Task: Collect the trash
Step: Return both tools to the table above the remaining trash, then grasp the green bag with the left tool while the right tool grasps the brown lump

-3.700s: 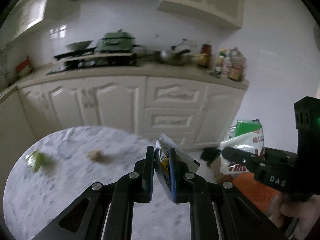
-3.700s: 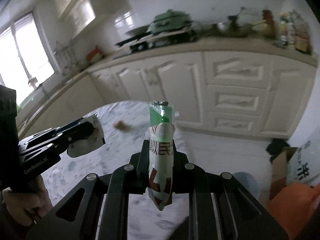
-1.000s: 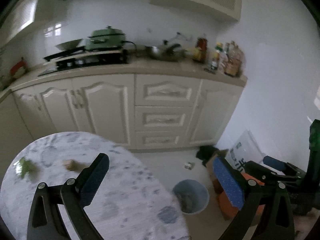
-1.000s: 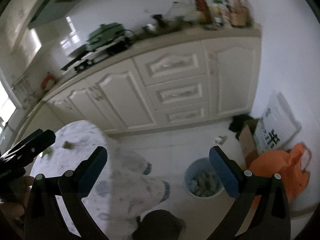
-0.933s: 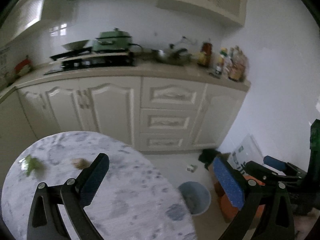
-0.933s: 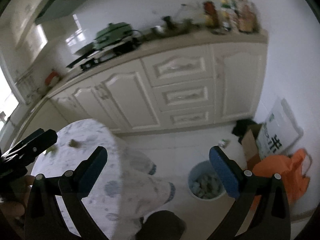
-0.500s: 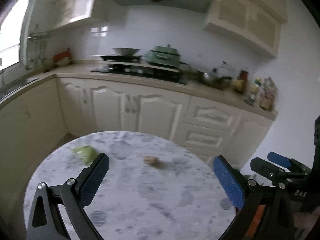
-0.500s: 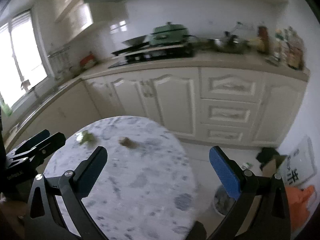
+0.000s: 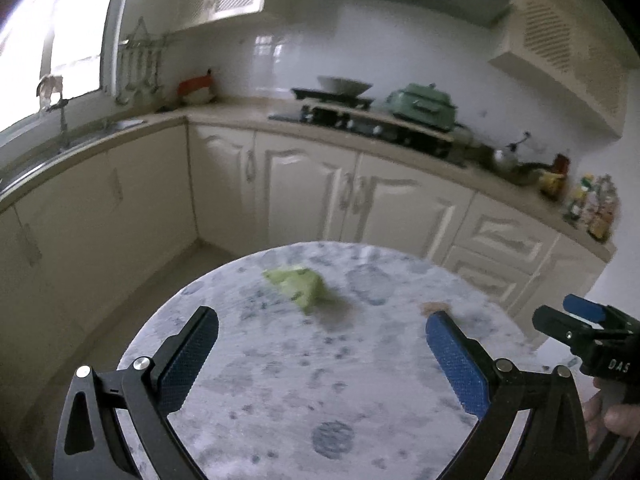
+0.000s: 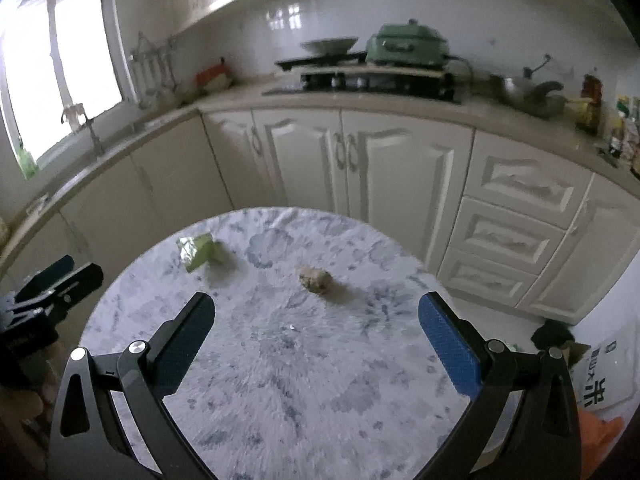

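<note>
Marble with grey and blue spots covers the round tabletop (image 10: 280, 380). Two bits of trash lie on it. One is a green wrapper (image 10: 199, 252), crumpled, on the far left part of the tabletop. The other is a small brown lump (image 10: 315, 279), near the middle and a bit to the right of the wrapper. The two are apart and do not touch.

The left gripper (image 9: 322, 356) is up over the near side of the tabletop. Its jaws are spread wide and hold nothing. The green wrapper (image 9: 298, 285) shows between them, farther away. The brown lump (image 9: 434, 306) peeks out just over the tip of the blue pad on the right.

The right gripper (image 10: 316, 340) is also up over the tabletop. Its jaws are spread wide and hold nothing too. The brown lump sits ahead, between them.

White cupboards (image 10: 360, 164) stand behind the tabletop. A green pot (image 10: 408, 46) sits on the stove up there.
</note>
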Motion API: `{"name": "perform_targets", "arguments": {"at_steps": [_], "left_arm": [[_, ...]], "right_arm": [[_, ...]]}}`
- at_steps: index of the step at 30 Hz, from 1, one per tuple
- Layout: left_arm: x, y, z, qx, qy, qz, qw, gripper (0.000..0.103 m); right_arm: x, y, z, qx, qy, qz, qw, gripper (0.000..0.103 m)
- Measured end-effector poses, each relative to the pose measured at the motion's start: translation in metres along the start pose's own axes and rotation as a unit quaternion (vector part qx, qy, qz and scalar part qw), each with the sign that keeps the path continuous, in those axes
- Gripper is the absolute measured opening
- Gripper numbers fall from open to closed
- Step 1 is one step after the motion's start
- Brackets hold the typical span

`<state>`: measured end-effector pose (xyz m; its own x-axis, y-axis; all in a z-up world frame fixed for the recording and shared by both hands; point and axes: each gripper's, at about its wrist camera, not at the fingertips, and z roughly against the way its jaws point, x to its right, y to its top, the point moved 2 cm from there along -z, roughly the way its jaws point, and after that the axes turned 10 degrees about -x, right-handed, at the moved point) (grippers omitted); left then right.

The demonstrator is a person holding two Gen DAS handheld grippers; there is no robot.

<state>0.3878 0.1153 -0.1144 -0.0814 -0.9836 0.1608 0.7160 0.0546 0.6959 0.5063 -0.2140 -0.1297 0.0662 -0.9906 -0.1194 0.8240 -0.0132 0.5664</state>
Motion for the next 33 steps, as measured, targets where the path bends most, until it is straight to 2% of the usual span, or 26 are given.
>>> {"name": "perform_targets", "arguments": {"at_steps": [8,16,23,25,26,27,28,29,30,31,33], "left_arm": [[-0.012,0.052,-0.087,-0.043,0.021,-0.003,0.9989,0.102],[-0.009,0.098,-0.181,-0.067,0.037,-0.017,0.9969,0.102],[0.000,0.123,-0.248,-0.080,0.053,-0.049,0.9942,0.102],[0.003,0.126,-0.261,-0.083,0.056,-0.058,0.9933,0.102],[0.006,0.130,-0.269,-0.086,0.054,-0.066,0.9927,0.102],[0.007,0.128,-0.274,-0.086,0.050,-0.072,0.9924,0.099],[0.010,0.129,-0.279,-0.088,0.046,-0.077,0.9921,0.096],[0.012,0.128,-0.284,-0.094,0.038,-0.084,0.9914,0.079],[0.013,0.128,-0.290,-0.104,0.030,-0.087,0.9903,0.062],[0.014,0.128,-0.298,-0.117,0.023,-0.085,0.9893,0.061],[0.012,0.131,-0.304,-0.121,-0.005,-0.075,0.9898,0.042]], "right_arm": [[0.002,0.017,-0.084,-0.058,-0.011,0.007,0.998,0.103],[0.007,0.031,-0.142,-0.090,-0.019,0.013,0.996,0.102],[0.004,0.036,-0.173,-0.105,-0.024,0.026,0.994,0.080],[0.001,0.037,-0.174,-0.098,-0.034,0.038,0.994,0.075],[0.000,0.037,-0.174,-0.096,-0.036,0.042,0.994,0.067],[-0.002,0.038,-0.175,-0.095,-0.037,0.045,0.994,0.057],[-0.002,0.039,-0.174,-0.095,-0.034,0.050,0.994,0.053],[-0.005,0.038,-0.173,-0.094,-0.032,0.057,0.993,0.043],[-0.007,0.037,-0.172,-0.094,-0.032,0.062,0.993,0.039],[-0.008,0.035,-0.171,-0.094,-0.033,0.064,0.993,0.039],[-0.008,0.033,-0.169,-0.093,-0.024,0.058,0.994,0.038]]}}
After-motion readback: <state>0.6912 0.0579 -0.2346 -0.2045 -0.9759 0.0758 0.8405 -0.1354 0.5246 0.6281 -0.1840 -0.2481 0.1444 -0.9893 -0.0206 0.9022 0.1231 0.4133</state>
